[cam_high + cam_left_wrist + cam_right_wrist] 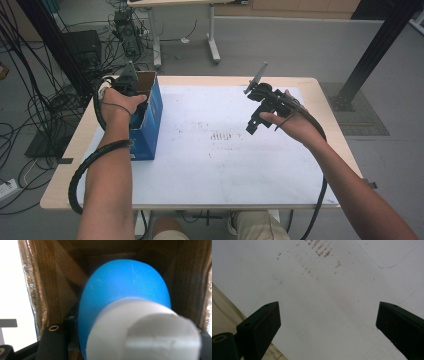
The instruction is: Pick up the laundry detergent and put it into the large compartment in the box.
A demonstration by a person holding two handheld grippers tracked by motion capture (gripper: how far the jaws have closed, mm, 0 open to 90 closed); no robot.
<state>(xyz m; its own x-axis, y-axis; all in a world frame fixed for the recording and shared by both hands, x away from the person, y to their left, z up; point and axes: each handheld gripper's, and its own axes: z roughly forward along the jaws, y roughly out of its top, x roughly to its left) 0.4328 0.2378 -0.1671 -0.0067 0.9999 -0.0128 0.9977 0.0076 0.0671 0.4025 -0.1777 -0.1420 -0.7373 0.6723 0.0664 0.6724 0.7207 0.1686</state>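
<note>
Though unlabelled, blue-and-white object (125,297) inside box (150,117).

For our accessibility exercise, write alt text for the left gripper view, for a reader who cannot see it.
A blue and white object, rounded blue body ahead and blurred white end nearest the camera, is held in the left gripper inside a brown cardboard box. What the object is cannot be told. The white table surface shows at the left.

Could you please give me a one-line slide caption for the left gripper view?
Left tool shut on a blue and white object, held inside the brown cardboard box.
</note>
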